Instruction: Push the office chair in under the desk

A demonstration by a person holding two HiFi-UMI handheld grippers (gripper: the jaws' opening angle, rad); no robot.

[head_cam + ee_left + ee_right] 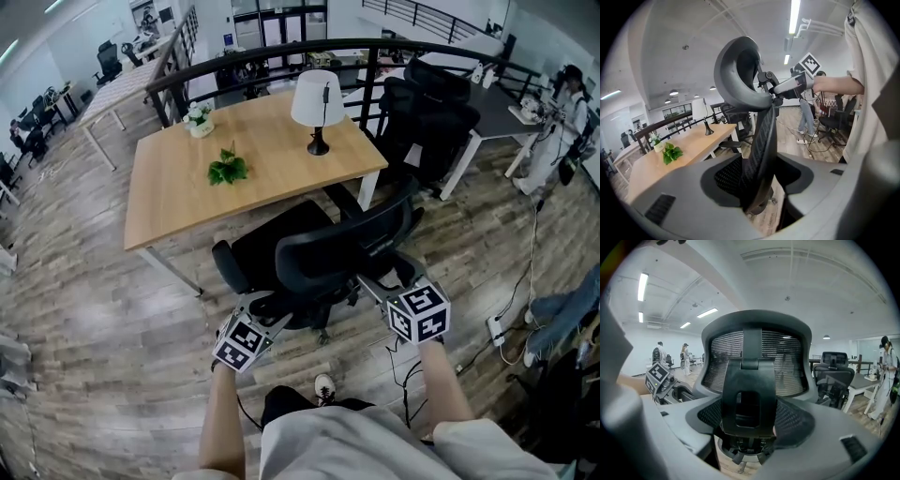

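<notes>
A black mesh office chair (328,248) stands at the near side of the wooden desk (178,211), seat toward the desk, its back toward me. My left gripper (272,307) is at the left edge of the back; in the left gripper view that mesh edge (761,154) runs down between the jaws of the left gripper (757,206), which are shut on it. My right gripper (375,281) is at the right of the back. In the right gripper view the back's black centre bracket (747,399) sits between the jaws of the right gripper (747,437).
On the desk stand a white lamp (317,103), a leafy plant (227,169) and a small flower pot (199,120). More black chairs (427,112) crowd the desk's far right corner. A power strip with cables (495,328) lies on the floor right. A person (562,122) stands far right.
</notes>
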